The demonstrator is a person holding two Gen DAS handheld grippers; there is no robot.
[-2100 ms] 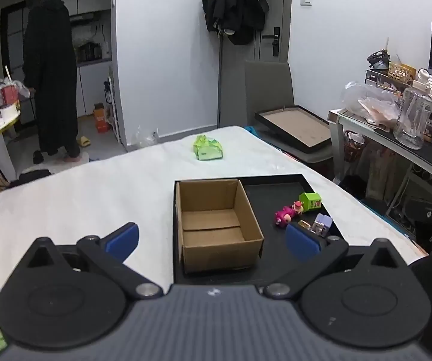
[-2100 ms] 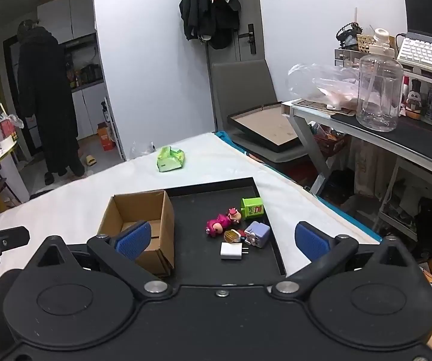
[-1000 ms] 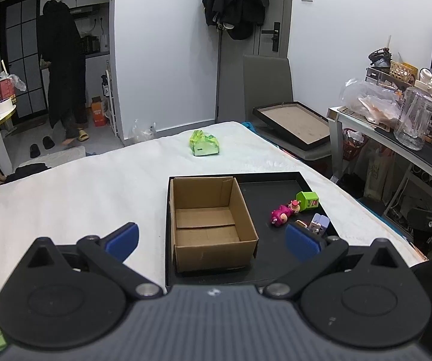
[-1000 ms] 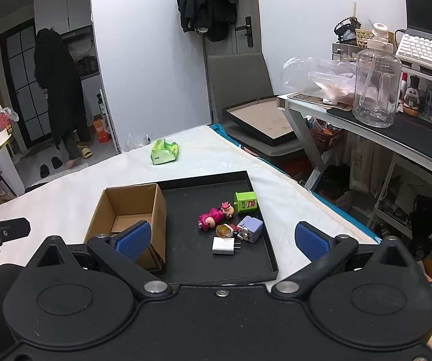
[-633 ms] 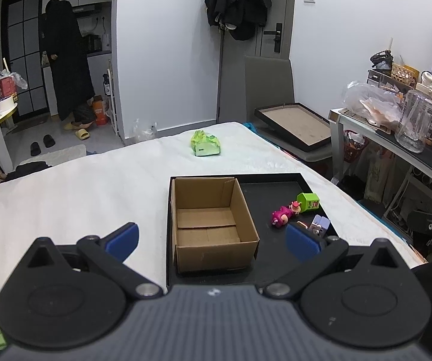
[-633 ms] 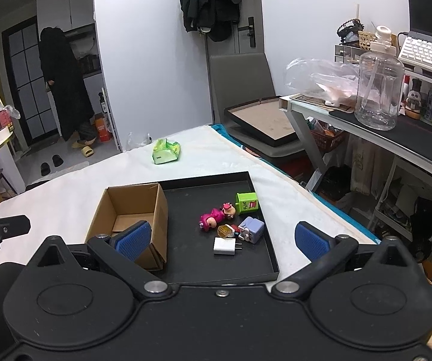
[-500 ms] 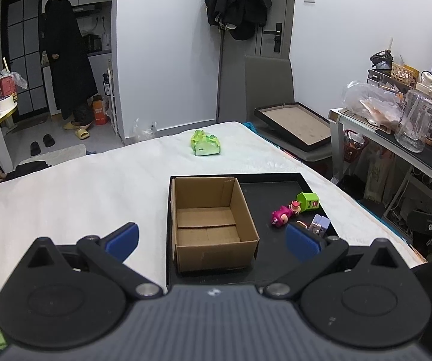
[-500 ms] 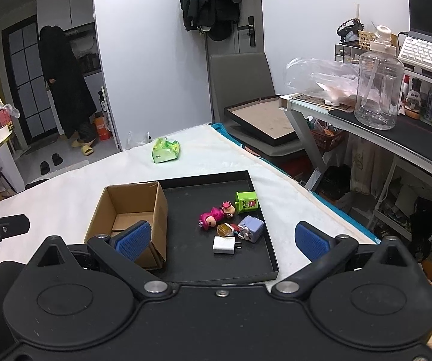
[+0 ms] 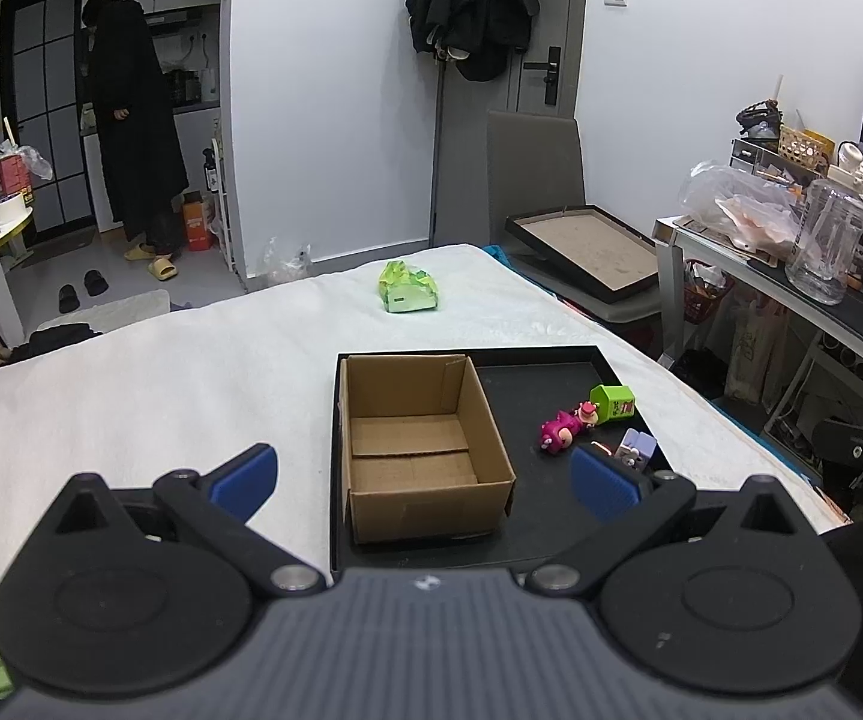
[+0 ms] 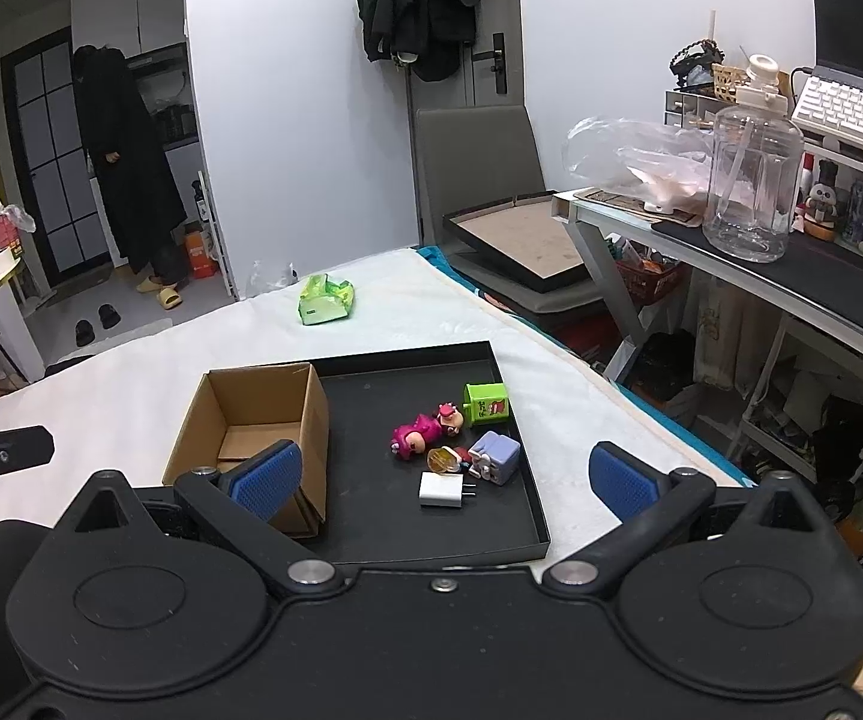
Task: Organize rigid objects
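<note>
A black tray (image 10: pixel 407 546) (image 9: pixel 551 360) lies on the white bed. An open, empty cardboard box (image 9: pixel 419 450) (image 10: pixel 251 414) stands in its left half. In the right half lie a pink figure (image 10: pixel 419 429) (image 9: pixel 560 426), a green cube (image 10: pixel 487 402) (image 9: pixel 611 402), a lilac charger (image 10: pixel 494 456) (image 9: pixel 638 447), a white charger (image 10: pixel 443 489) and a small gold piece (image 10: pixel 440 457). My left gripper (image 9: pixel 422 477) is open and empty, held above the tray's near edge. My right gripper (image 10: pixel 440 471) is open and empty, above the small objects.
A green packet (image 9: pixel 407 294) (image 10: pixel 326 300) lies farther back on the bed. A chair with a picture frame (image 10: pixel 521 240) and a cluttered desk with a clear jug (image 10: pixel 752 180) stand to the right. A person in black (image 9: pixel 131 150) stands in the far doorway.
Both grippers have stayed nearly still and open. The person in the doorway has shifted about. The objects in the tray have not moved.
</note>
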